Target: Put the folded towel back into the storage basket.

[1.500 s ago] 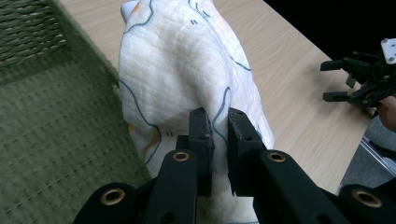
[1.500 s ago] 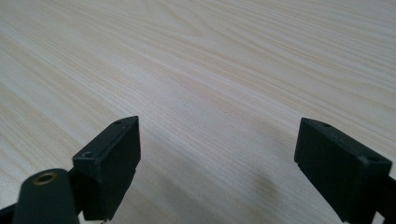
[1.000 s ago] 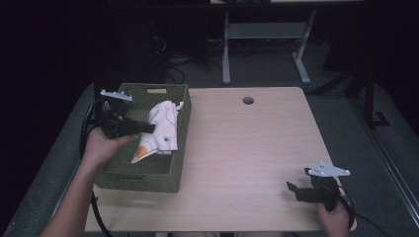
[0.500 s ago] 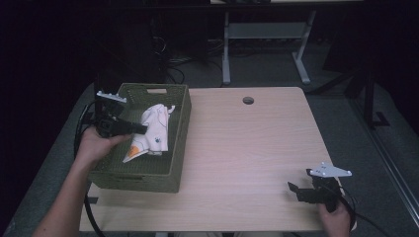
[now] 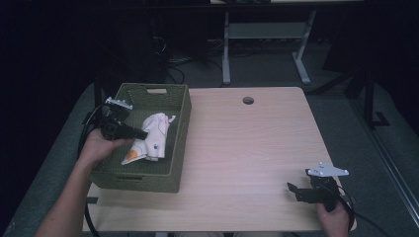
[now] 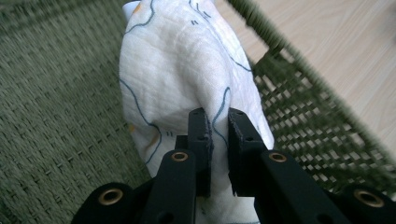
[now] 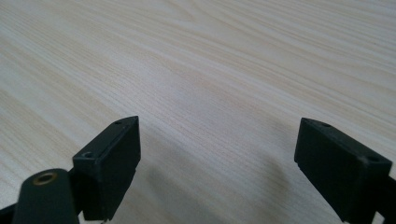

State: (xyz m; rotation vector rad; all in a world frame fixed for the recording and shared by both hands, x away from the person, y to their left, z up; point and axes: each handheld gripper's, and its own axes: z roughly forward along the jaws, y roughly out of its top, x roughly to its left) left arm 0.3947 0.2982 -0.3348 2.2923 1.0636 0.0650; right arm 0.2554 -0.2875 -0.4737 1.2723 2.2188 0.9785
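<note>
The left tool [image 5: 141,134] reached into the green woven basket [image 5: 178,129] from its left side, and its jaws were pressed together on a fold of the white printed cloth [image 5: 150,140]. In the left gripper view the left tool [image 6: 218,126] pinched the cloth [image 6: 177,65] between its two black pads, with thin blue lines and small orange patches showing on the fabric. The cloth lay bunched inside the basket, toward its right wall, stretching from the middle to the near part of the basket floor. The woven wall [image 6: 299,116] rose just beside the cloth on the right of that view, and open basket floor lay on the left.

The basket sat at the left edge of the worktop [image 5: 247,148], its near wall close to the near edge. The far end of the basket, by the handle slot [image 5: 156,91], held nothing. To the right of the basket the pale wood surface lay open across to the right edge, with a round cable hole [image 5: 248,100] near the far edge.

The right tool [image 5: 296,190] rested at the near right corner of the worktop, well apart from the basket. In the right gripper view the right tool [image 7: 217,161] had its jaws spread wide over bare wood grain [image 7: 210,70], holding nothing.
</note>
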